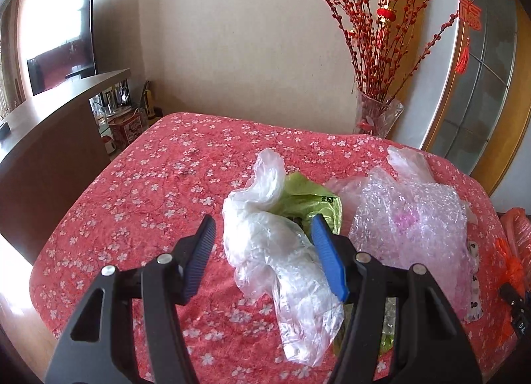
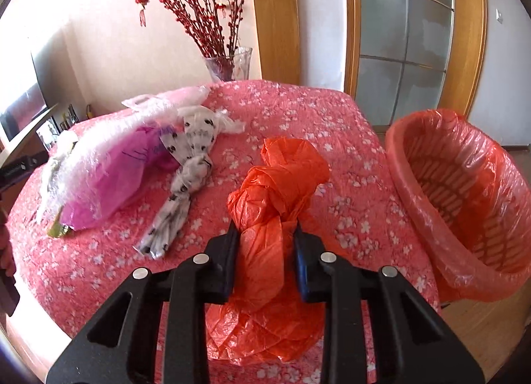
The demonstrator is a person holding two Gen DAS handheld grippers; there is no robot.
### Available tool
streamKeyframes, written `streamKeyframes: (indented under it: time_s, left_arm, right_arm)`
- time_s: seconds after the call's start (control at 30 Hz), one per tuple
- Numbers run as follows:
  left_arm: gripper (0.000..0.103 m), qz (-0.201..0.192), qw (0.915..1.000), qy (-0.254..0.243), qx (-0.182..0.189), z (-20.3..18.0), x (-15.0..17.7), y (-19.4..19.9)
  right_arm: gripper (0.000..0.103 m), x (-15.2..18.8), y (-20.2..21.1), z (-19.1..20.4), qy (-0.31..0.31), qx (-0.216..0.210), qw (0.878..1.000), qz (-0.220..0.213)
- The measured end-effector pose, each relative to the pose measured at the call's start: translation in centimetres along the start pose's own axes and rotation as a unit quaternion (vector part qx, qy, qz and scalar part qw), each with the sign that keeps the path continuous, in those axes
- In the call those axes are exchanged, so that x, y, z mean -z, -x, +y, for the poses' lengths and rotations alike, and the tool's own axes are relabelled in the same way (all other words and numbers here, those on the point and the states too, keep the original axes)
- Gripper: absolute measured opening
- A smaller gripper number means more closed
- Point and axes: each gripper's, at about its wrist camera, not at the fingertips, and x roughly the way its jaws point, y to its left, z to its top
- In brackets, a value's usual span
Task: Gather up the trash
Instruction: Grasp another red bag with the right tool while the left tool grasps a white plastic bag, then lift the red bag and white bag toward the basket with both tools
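In the left wrist view, the left claw [image 1: 264, 228] is spread wide near the bottom middle of the frame. A crumpled clear bag [image 1: 275, 234] lies between its two blue fingers [image 1: 328, 257]. The right finger is against the bag's edge, but the left finger is apart from it, so nothing is pinched. A green wrapper [image 1: 308, 196] peeks out from under the clear bag. To the right of it lies a sheet of bubble wrap [image 1: 411, 218] with something pink under it. All of this sits on a red cloth [image 1: 149, 191] with small white flowers. At the upper right stands a glass vase [image 1: 378, 115] with red twigs. A TV [image 1: 63, 48] is at the upper left.

In the right wrist view, the right claw [image 2: 265, 228] is in the lower middle. Its fingers press on both sides of a knotted orange bag [image 2: 278, 184], pinching it. The bag rests on the red cloth [image 2: 298, 118]. At the right edge of the frame sits a basket [image 2: 464, 191] lined with an orange bag, just beside the cloth. Left of the orange bag lies a knotted white bag [image 2: 192, 168] with black spots. Farther left is a purple bag [image 2: 109, 181] under bubble wrap [image 2: 99, 148]. The vase [image 2: 229, 65] stands at the top middle.
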Motion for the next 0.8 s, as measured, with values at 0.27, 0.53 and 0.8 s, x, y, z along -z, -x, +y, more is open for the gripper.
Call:
streamKeyframes:
  time_s: [0.27, 0.53, 0.8]
  left_arm:
    - [0.051, 0.050, 0.9985, 0.017, -0.017, 0.8, 0.2, -2.9]
    - [0.029, 0.050, 0.9983, 0.029, 0.004, 1.7, 0.5, -2.8]
    - [0.025, 0.006, 0.9992, 0.037, 0.016, 2.4, -0.9, 0.0]
  right_arm:
    - [0.029, -0.1, -0.2, 0.3, 0.002, -0.012, 1.000, 0.002]
    - [0.029, -0.8, 0.3, 0.1, -0.002, -0.015, 1.000, -0.007]
    - [0.029, -1.9, 1.4, 0.2, 0.000, -0.019, 1.000, -0.025]
